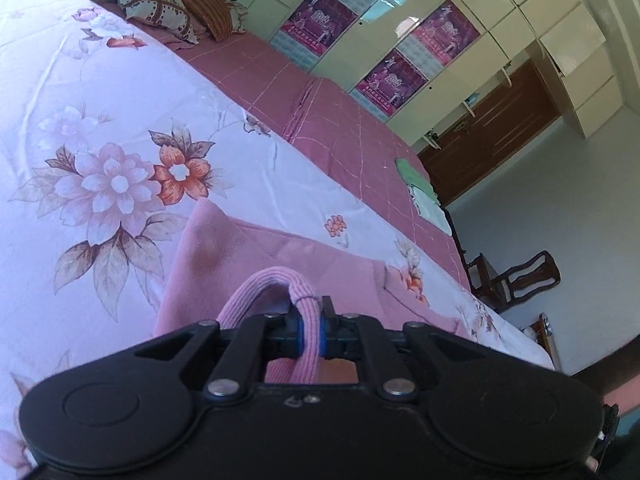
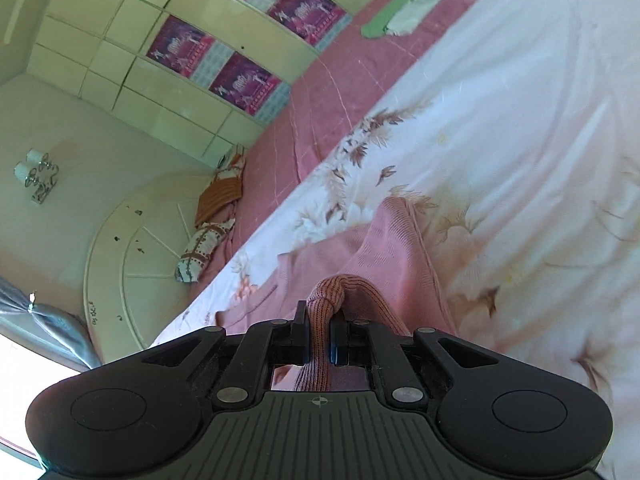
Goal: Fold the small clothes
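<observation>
A pink knit garment [image 1: 256,256] lies spread on the floral bed cover [image 1: 100,112]. My left gripper [image 1: 310,326] is shut on a ribbed pink edge of it, which bunches up between the blue pads. In the right wrist view the same pink garment [image 2: 384,256] stretches away from my right gripper [image 2: 319,334], which is shut on another ribbed band of it. The fabric under both grippers is hidden by their black bodies.
A pink checked sheet [image 1: 320,120] runs along the far side of the bed, with pillows [image 1: 160,8] at one end and folded green and white cloths [image 1: 420,188] at the other. Cream wardrobes with posters [image 1: 440,40] stand behind. A wooden chair [image 1: 516,280] stands beside the bed.
</observation>
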`<state>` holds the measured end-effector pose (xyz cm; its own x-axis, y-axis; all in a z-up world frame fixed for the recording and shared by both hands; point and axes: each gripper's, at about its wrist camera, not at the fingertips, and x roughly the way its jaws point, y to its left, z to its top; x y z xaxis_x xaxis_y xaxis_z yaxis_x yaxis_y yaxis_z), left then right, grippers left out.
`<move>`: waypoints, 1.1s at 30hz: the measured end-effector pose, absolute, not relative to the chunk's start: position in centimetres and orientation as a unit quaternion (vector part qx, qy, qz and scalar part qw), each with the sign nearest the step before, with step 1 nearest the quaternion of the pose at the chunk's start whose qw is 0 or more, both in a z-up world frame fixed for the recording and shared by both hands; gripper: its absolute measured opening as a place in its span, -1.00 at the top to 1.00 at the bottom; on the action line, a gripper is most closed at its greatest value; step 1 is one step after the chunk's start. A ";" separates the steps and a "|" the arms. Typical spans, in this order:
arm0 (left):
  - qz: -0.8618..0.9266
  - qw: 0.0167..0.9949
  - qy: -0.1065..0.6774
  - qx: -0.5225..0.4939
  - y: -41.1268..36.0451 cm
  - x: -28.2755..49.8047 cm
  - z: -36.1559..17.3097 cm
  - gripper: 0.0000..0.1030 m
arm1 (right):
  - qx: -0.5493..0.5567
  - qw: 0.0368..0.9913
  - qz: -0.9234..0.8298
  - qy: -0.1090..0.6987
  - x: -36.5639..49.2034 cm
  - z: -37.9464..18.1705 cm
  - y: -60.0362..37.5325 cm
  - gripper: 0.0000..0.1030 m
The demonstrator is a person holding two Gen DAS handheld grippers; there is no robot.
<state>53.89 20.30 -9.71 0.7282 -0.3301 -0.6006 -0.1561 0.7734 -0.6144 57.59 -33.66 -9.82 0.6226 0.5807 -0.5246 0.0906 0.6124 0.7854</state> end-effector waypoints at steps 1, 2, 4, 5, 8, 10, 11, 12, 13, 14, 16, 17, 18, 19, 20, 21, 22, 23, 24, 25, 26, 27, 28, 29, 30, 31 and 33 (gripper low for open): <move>-0.050 0.865 0.361 -0.345 20.5 54.5 -10.3 0.74 | 0.415 0.800 0.155 0.405 58.3 -10.6 -33.9 0.79; -0.049 0.862 0.358 -0.355 20.7 55.0 -10.7 0.63 | 0.421 0.797 0.160 0.402 59.0 -11.2 -34.0 0.70; -0.052 0.858 0.344 -0.378 21.3 55.6 -11.2 0.02 | 0.428 0.798 0.151 0.397 60.1 -12.0 -34.3 -0.06; -0.056 0.859 0.334 -0.385 21.4 55.5 -11.1 -0.09 | 0.431 0.801 0.150 0.388 60.5 -12.1 -34.6 -0.16; -0.062 0.883 0.314 -0.343 21.4 55.3 -9.8 -0.19 | 0.444 0.819 0.135 0.339 60.4 -10.8 -36.1 -0.37; -0.069 0.899 0.328 -0.282 20.9 55.9 -9.3 -0.17 | 0.419 0.837 0.148 0.321 60.1 -9.6 -36.7 -0.37; -0.068 0.906 0.335 -0.249 20.5 56.2 -9.2 -0.17 | 0.393 0.847 0.154 0.323 60.1 -9.1 -36.5 -0.37; -0.070 0.912 0.344 -0.214 19.9 56.5 -9.1 -0.15 | 0.354 0.860 0.165 0.330 60.1 -8.4 -35.7 -0.36; -0.071 0.915 0.353 -0.184 19.4 56.9 -9.2 -0.14 | 0.315 0.871 0.173 0.336 60.1 -8.0 -34.8 -0.35; -0.074 0.917 0.359 -0.158 18.9 57.1 -9.3 -0.14 | 0.276 0.879 0.181 0.344 60.2 -7.8 -33.8 -0.31; -0.083 0.920 0.367 -0.114 17.7 57.6 -9.5 -0.14 | 0.204 0.889 0.193 0.361 60.3 -8.0 -31.4 -0.08; -0.087 0.920 0.370 -0.095 17.2 57.9 -9.5 -0.14 | 0.176 0.892 0.197 0.367 60.4 -8.3 -30.4 -0.08; -0.088 0.920 0.373 -0.078 16.7 58.1 -9.7 -0.11 | 0.149 0.895 0.199 0.371 60.5 -8.5 -29.5 -0.07; -0.087 0.919 0.379 -0.062 16.2 58.3 -9.9 0.00 | 0.121 0.898 0.195 0.376 60.6 -8.7 -28.7 -0.07; -0.082 0.918 0.386 -0.047 15.9 58.5 -10.1 0.12 | 0.088 0.901 0.187 0.383 60.6 -9.2 -27.7 -0.07; -0.079 0.916 0.391 -0.030 15.5 58.7 -10.5 0.21 | 0.058 0.901 0.182 0.390 60.6 -9.7 -26.8 -0.06; -0.079 0.918 0.389 -0.016 15.1 58.6 -10.7 0.21 | 0.034 0.899 0.182 0.397 60.8 -10.3 -26.1 0.02; -0.081 0.919 0.387 -0.007 14.9 58.4 -10.8 0.25 | 0.015 0.897 0.184 0.401 60.8 -10.7 -25.6 0.11; -0.085 0.920 0.383 0.001 14.8 58.4 -11.0 0.40 | 0.000 0.898 0.185 0.399 60.8 -11.0 -25.2 0.21; -0.084 0.923 0.376 0.011 14.8 58.3 -11.0 0.71 | -0.011 0.900 0.185 0.395 60.8 -11.5 -25.0 0.49; -0.085 0.927 0.366 0.007 14.8 58.0 -10.9 0.80 | -0.014 0.901 0.187 0.392 60.6 -11.5 -24.9 0.70; -0.079 0.932 0.353 -0.002 15.0 57.5 -10.6 0.83 | -0.013 0.902 0.187 0.388 60.6 -11.6 -25.0 0.79; -0.071 0.940 0.334 -0.009 15.1 56.8 -10.1 0.84 | -0.017 0.907 0.186 0.377 60.5 -11.5 -25.0 0.82; -0.068 0.948 0.310 -0.020 15.4 55.9 -9.6 0.84 | -0.021 0.913 0.185 0.363 60.0 -11.2 -25.0 0.83; -0.064 0.956 0.283 -0.038 15.8 54.8 -8.8 0.84 | -0.019 0.921 0.184 0.343 59.5 -10.7 -25.1 0.83; -0.057 0.962 0.261 -0.050 16.1 54.0 -8.1 0.84 | -0.009 0.930 0.184 0.318 58.8 -9.8 -25.5 0.83; -0.039 0.971 0.226 -0.068 16.5 53.0 -7.2 0.84 | 0.022 0.945 0.175 0.275 57.8 -8.6 -26.5 0.83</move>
